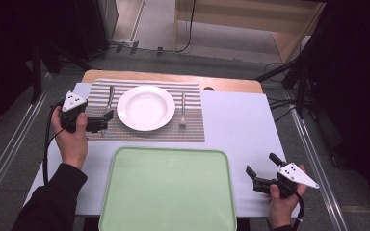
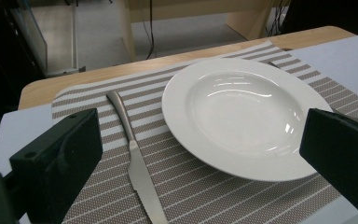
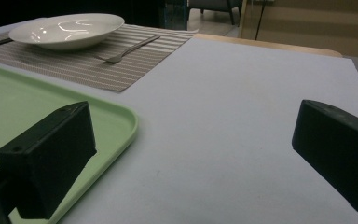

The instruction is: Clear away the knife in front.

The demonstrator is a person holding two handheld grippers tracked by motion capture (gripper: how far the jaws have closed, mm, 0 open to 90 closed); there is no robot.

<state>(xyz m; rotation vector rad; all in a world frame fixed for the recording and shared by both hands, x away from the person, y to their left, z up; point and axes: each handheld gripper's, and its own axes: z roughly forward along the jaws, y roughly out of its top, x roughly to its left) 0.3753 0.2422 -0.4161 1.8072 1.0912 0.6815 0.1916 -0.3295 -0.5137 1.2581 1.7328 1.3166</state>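
Striped placemat [image 2: 205, 186], left tongs [image 2: 200, 154] wide over knife [image 2: 137, 168]

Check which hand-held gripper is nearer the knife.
Left. The left hand-held gripper sits right at the knife; the right hand-held gripper is far off, beside the tray.

— How do your hands sit?
— Your left hand [image 1: 72, 139] comes in from the lower left in a dark sleeve, forearm angled up the frame, gripping the left gripper [image 1: 107, 119] with its jaws pointing to your right. In the left gripper view those jaws stand wide apart with nothing between them.
— And the other?
— Your right hand [image 1: 282, 204] sits low at the right edge, holding the right gripper [image 1: 262, 169] aimed up and leftward. Its jaws are spread wide too, nothing held, and a cable trails from each gripper.
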